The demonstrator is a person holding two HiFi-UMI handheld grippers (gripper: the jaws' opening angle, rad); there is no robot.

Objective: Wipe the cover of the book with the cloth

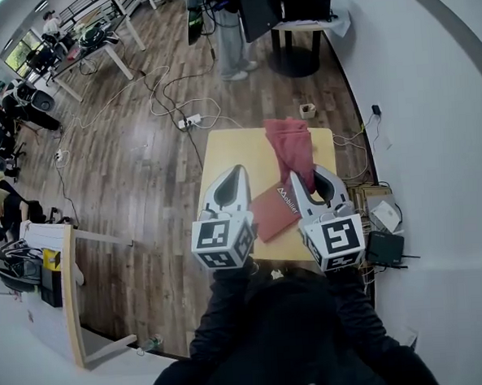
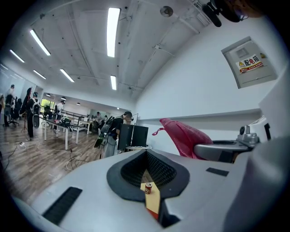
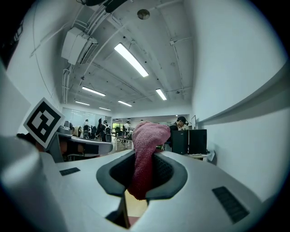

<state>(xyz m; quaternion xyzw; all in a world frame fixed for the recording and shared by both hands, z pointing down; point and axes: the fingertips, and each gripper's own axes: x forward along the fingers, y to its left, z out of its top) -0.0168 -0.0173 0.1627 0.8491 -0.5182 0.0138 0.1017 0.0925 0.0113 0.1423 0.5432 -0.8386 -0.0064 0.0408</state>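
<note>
Head view, right tongs [image 1: 316,173] clamping cloth [image 1: 289,141], left tongs [image 1: 240,171] closed

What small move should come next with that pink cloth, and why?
Probably lower the right claw and draw it back, so the cloth lands on the red book. That claw is shut on the cloth, which is held up in the air and is not touching the cover.

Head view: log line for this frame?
right gripper shut on cloth | left gripper shut, empty | book flat on table, between grippers | cloth-cover contact: cannot tell
</note>
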